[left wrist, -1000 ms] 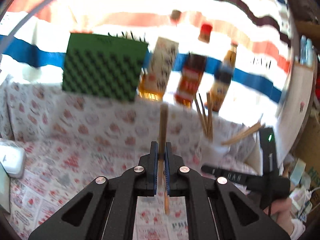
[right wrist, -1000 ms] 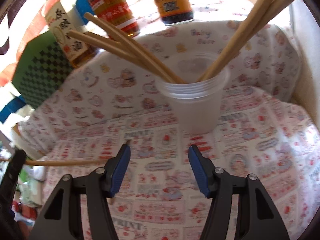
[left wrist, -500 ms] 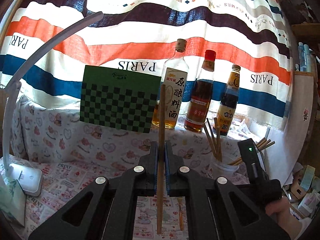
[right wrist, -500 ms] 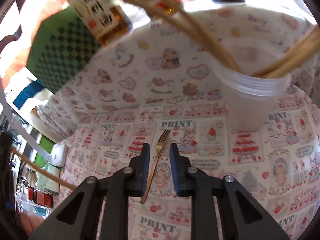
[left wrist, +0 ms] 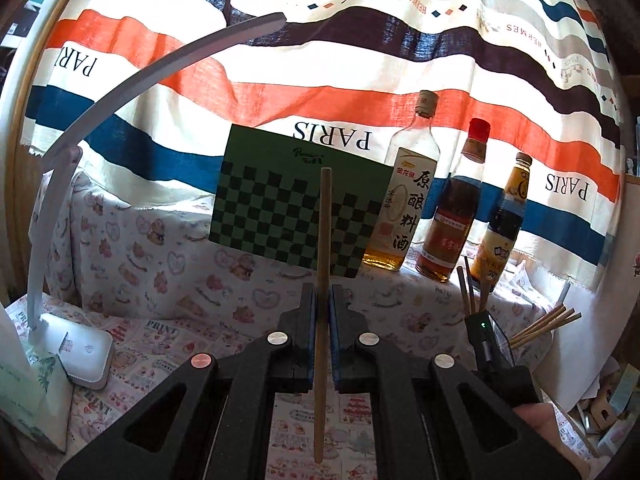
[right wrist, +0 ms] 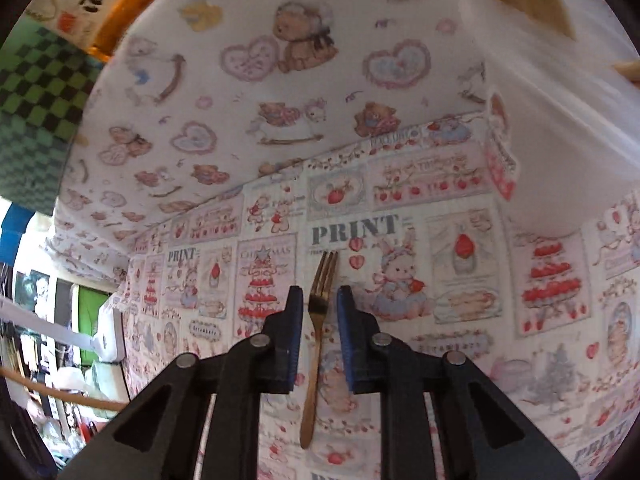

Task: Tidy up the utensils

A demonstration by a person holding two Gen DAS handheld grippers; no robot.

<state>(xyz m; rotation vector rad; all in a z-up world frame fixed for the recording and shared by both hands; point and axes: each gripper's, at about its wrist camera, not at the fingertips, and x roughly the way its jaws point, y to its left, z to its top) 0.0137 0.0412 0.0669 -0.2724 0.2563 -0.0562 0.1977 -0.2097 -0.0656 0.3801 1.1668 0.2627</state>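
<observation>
My left gripper [left wrist: 322, 300] is shut on a wooden chopstick [left wrist: 323, 240] and holds it upright above the table. A clear plastic cup [right wrist: 560, 120] with several chopsticks [left wrist: 540, 326] stands at the right. A gold fork [right wrist: 318, 320] lies flat on the printed tablecloth [right wrist: 460, 280], tines away from me. My right gripper [right wrist: 318, 300] is low over the fork, open narrowly, one jaw on each side of its neck. The right gripper also shows in the left wrist view [left wrist: 492, 356].
A green checkered board [left wrist: 296, 212] and three sauce bottles [left wrist: 448, 216] stand on a raised shelf at the back. A white desk lamp [left wrist: 76, 356] stands at the left. A striped curtain [left wrist: 320, 60] hangs behind.
My right gripper moved from the cup leftward and down over the fork, and its jaws narrowed around it. My left gripper lifted and steadied with the chopstick.
</observation>
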